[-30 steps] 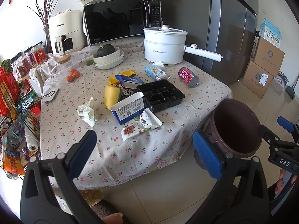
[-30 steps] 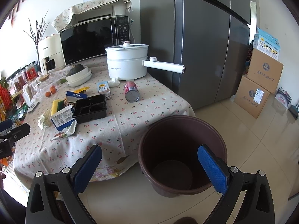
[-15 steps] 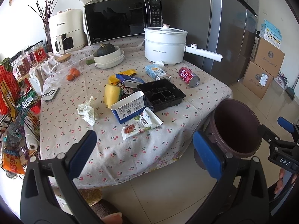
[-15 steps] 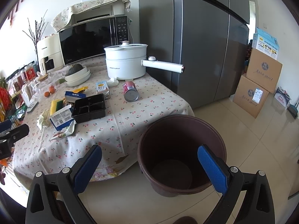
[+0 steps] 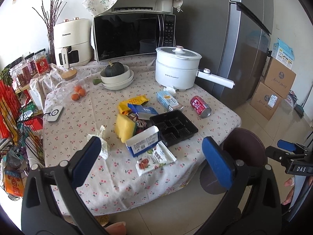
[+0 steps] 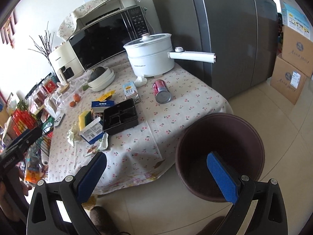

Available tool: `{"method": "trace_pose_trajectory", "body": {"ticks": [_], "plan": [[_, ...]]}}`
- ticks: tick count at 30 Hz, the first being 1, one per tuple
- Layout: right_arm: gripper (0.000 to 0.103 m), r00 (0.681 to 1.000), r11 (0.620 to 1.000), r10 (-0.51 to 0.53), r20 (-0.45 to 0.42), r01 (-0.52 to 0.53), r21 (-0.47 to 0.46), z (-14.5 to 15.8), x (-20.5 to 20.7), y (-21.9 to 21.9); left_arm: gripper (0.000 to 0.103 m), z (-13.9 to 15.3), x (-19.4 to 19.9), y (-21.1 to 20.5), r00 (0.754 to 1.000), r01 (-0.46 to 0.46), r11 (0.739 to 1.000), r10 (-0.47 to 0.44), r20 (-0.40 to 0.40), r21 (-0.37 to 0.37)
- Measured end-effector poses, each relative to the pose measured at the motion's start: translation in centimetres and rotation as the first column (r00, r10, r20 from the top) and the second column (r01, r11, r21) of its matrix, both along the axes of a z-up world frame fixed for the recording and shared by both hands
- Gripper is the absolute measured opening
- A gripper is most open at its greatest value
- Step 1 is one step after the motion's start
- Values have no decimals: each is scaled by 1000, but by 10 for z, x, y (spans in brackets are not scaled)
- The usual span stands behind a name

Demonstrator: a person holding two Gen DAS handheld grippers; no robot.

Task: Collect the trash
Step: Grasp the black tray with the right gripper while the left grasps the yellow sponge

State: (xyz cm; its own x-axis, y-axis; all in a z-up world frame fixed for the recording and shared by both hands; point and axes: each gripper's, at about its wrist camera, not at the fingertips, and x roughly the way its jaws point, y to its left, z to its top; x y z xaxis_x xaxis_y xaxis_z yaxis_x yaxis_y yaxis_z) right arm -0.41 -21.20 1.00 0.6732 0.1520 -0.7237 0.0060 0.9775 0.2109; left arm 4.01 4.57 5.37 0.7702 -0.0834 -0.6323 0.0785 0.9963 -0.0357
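Trash lies on the cherry-print tablecloth point(image 5: 82, 117): a snack wrapper point(image 5: 154, 159), an open blue-and-white carton point(image 5: 142, 144), a black plastic tray point(image 5: 174, 127), a red can point(image 5: 200, 105) on its side, a milk carton point(image 5: 169, 100), a crumpled tissue point(image 5: 100, 139) and a yellow packet point(image 5: 133, 101). A brown bin point(image 6: 221, 152) stands on the floor by the table's corner. My left gripper point(image 5: 150, 158) is open and empty, in front of the table edge. My right gripper point(image 6: 156, 176) is open and empty, near the bin point(image 5: 244, 145).
A yellow sponge point(image 5: 124, 127), a white pot point(image 5: 177, 69) with a long handle, stacked bowls with a squash point(image 5: 117, 76), a microwave point(image 5: 133, 35), an air fryer point(image 5: 70, 43) and a glass jar with oranges point(image 5: 73, 87) are on the table. A fridge point(image 6: 225, 29) and boxes point(image 6: 293, 62) stand right.
My left gripper has moved up and closer to the table. My right gripper has tilted and swung left, toward the table, with the bin now at its right finger.
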Motion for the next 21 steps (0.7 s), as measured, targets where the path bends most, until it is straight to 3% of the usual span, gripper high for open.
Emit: {"method": "trace_pose_trajectory", "body": {"ticks": [2,4,7,10,12,15,21], "plan": [[103,1000,999,18,1,-18,-30,6,12,5,102,-1,12,6,1000,15,1000,-15,-10,-25],[103,999,999,38,-8,-38,-37,8,28,9,102,-10,29,9,994,56,997,-61,-86,-58],[103,997,998,59,-51,-60,-30,2,59,16,102,-37,56,18,965,60,991,-87,-246,-117],[103,992,996,78,-103,-81,-24,-15,86,22,102,-70,73,31,939,5,987,-59,-339,-159],[103,990,997,71,-120,-73,-12,-32,99,22,102,-88,82,35,918,10,990,-65,-392,-140],[103,975,998,58,-216,-59,2,-56,118,18,102,-105,95,38,907,41,995,-74,-414,-88],[103,970,997,45,-240,-57,-44,-66,148,19,99,-131,115,44,884,95,982,-160,-439,-166]]}}
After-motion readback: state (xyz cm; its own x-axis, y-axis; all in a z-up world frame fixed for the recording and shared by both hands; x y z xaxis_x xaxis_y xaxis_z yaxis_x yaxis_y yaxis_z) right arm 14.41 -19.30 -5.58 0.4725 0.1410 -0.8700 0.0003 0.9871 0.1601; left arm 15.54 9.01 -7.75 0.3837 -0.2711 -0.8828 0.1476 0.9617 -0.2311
